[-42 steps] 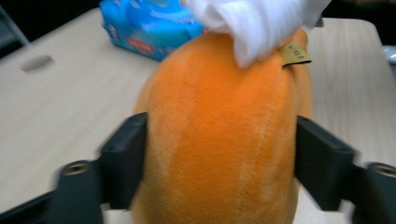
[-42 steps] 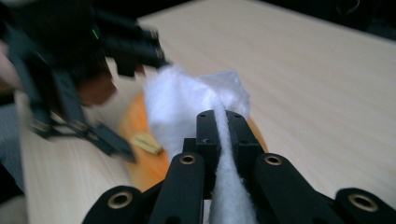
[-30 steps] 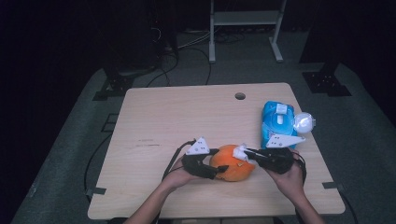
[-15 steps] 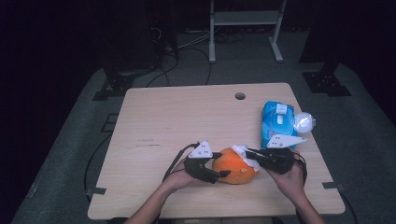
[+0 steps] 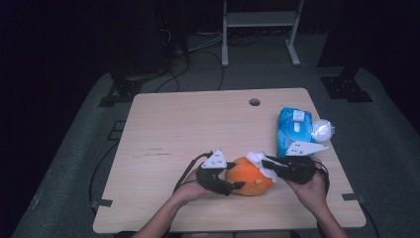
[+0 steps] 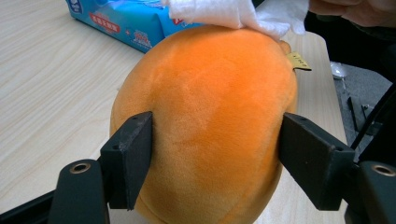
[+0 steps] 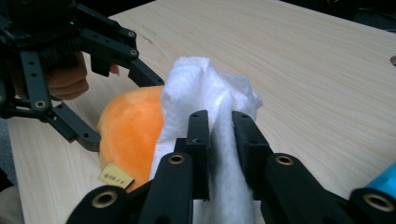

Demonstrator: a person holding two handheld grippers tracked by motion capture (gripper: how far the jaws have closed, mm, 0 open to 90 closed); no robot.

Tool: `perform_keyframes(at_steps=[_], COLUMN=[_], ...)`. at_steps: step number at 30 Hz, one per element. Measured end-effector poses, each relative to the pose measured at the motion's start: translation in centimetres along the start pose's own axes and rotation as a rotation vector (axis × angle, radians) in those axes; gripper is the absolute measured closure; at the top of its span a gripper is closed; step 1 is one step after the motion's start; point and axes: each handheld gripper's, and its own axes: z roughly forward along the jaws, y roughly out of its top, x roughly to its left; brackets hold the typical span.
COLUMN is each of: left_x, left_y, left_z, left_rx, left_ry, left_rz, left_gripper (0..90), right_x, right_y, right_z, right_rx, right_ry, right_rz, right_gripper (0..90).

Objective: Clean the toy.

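An orange plush toy lies near the table's front edge. My left gripper clasps it from the left. In the left gripper view both pads press into the plush, though the jaws have just been opening a little. My right gripper comes in from the right, shut on a white wipe. In the right gripper view the wipe is pinched between the jaws of that gripper, which have just been opening slightly. It drapes over the top of the plush.
A blue pack of wipes lies at the right side of the wooden table, with a white round object beside it. A cable hole sits near the far edge. A small yellow tag hangs from the plush.
The wipe in the right gripper has shifted slightly over the top of the plush. Both hands stay close to where they were.
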Motion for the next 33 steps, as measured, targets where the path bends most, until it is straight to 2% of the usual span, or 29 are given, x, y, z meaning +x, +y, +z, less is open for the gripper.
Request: perform_keyframes(at_steps=[2,6,8,9,12,15,17,20,24,27,31,32,33], left_x=[0.0,-0.2,-0.3,-0.3,-0.5,-1.0,-1.2,-1.0,-1.1,-0.9,-0.9,-0.9,-1.3], left_y=[0.0,0.1,0.2,0.3,0.3,0.4,0.4,0.2,0.2,0.0,0.1,0.1,0.3], left_z=[0.0,0.1,0.1,0.1,0.2,0.3,0.4,0.4,0.5,0.6,0.7,0.7,1.0], left_rx=[0.001,0.006,0.009,0.01,0.017,0.037,0.051,0.055,0.049,0.036,0.036,0.036,0.034], left_ry=[0.001,0.005,0.003,0.003,-0.004,-0.007,-0.01,-0.014,-0.017,-0.016,-0.007,-0.007,-0.012], left_rz=[-0.002,0.002,0.011,0.015,0.028,0.071,0.083,0.078,0.075,0.062,0.058,0.058,0.07], left_gripper=[27.0,26.1,26.1,26.2,26.7,26.9,26.8,26.7,24.9,23.8,23.9,23.8,23.8], right_x=[0.1,0.5,0.7,1.0,1.1,1.7,2.3,2.9,3.2,2.8,2.3,2.3,3.0], right_y=[0.2,0.5,0.6,0.9,1.0,1.2,1.1,0.7,0.6,0.8,0.8,0.8,0.9], right_z=[-0.2,-0.1,-0.1,0.1,0.3,1.1,1.7,2.4,2.4,2.0,1.6,1.6,1.8], right_rx=[-0.002,-0.002,-0.006,-0.006,-0.007,0.005,0.027,0.029,0.028,0.034,0.023,0.023,0.015], right_ry=[0.01,0.029,0.045,0.071,0.093,0.112,0.1,0.076,0.061,0.061,0.053,0.053,0.067], right_rz=[0.009,-0.004,-0.005,-0.001,0.006,0.002,-0.02,-0.042,-0.07,-0.068,-0.043,-0.043,-0.055], right_gripper=[73.8,70.0,66.9,63.7,61.4,60.4,60.1,61.5,72.3,79.0,80.4,80.4,80.4])
